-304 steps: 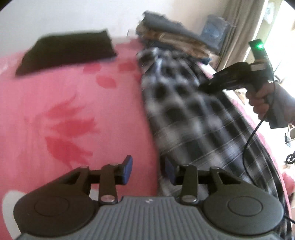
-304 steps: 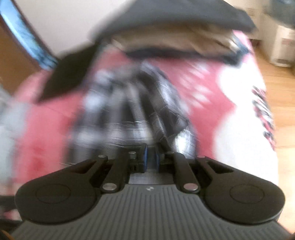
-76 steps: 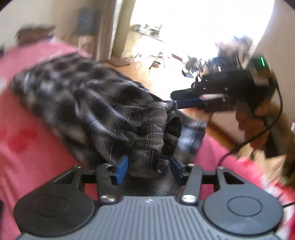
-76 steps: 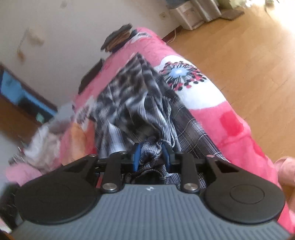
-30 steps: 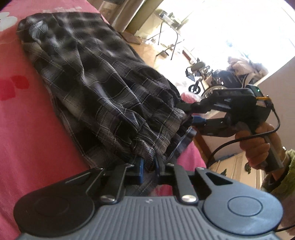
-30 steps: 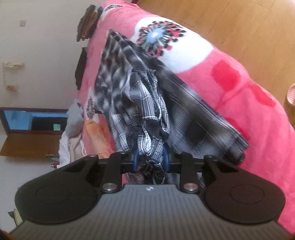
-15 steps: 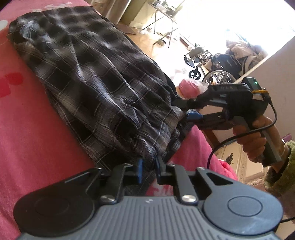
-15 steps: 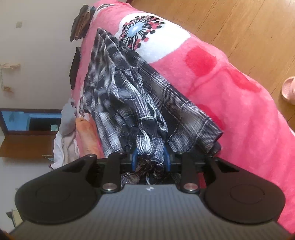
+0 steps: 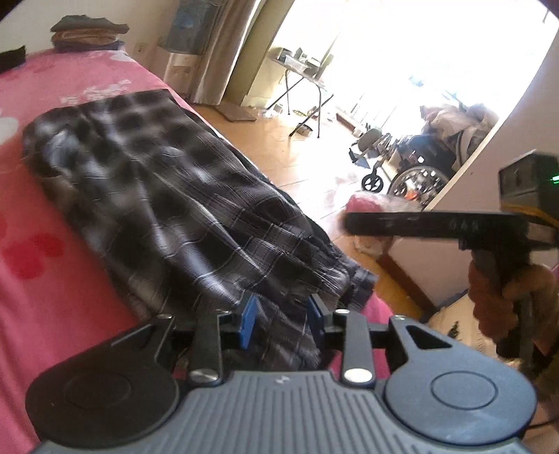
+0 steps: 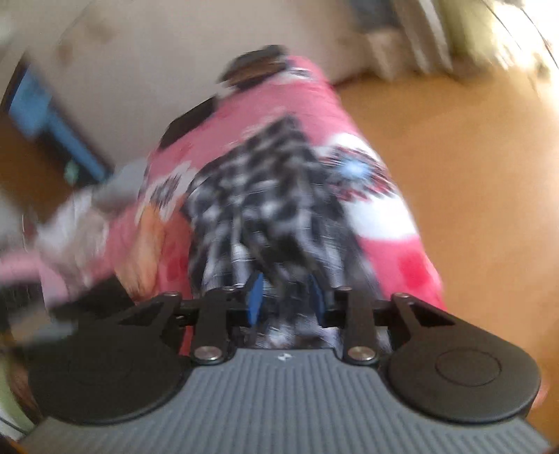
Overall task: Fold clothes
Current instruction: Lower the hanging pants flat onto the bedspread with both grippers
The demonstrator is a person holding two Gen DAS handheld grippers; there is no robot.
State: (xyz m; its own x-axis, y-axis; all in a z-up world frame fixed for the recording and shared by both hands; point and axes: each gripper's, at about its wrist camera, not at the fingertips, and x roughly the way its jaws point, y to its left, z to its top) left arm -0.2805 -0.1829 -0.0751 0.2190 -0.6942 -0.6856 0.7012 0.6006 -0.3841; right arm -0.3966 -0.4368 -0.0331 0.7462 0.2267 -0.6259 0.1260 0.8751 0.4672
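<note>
A black-and-white plaid garment lies lengthwise on the pink bed cover, its bunched near end at the bed's edge. My left gripper is open, and the garment's near hem lies loose between and under its blue-padded fingers. In the left wrist view my right gripper hovers to the right over the floor, clear of the cloth, held by a hand. The right wrist view is blurred: the plaid garment stretches ahead, and the right gripper has its fingers apart with nothing pinched.
A stack of folded clothes and a dark folded piece sit at the bed's far end. Beyond the bed's right edge are wooden floor, a folding table and a wheelchair. Loose clothes are heaped at the left.
Both grippers were shut on the plaid garment's near end half a second ago; both have now opened and let it go. The right gripper has lifted away to the right.
</note>
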